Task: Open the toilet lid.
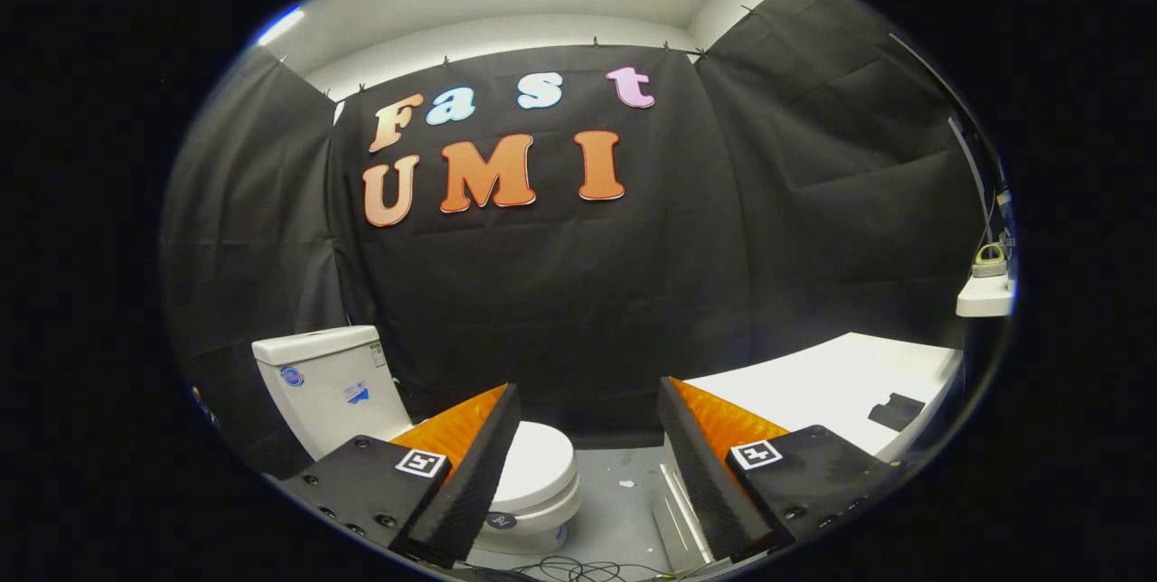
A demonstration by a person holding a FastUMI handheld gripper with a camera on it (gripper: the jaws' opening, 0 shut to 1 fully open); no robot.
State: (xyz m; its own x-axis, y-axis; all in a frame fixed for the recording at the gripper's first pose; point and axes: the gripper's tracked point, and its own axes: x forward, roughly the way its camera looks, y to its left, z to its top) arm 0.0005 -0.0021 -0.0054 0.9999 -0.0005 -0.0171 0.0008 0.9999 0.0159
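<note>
Now the white toilet sits with its lid down.
The gripper fingers are spread wide, holding nothing, above it.

Tongs spread wide above the floor.
Toilet lid down flat, beyond left finger; white bench beyond right finger.

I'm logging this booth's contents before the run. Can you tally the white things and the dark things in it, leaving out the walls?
White: 3 (toilet, table, shelf)
Dark: 1 (flat pad on the table)
Total: 4
The gripper is open, its fingers apart, the toilet just ahead.
</note>
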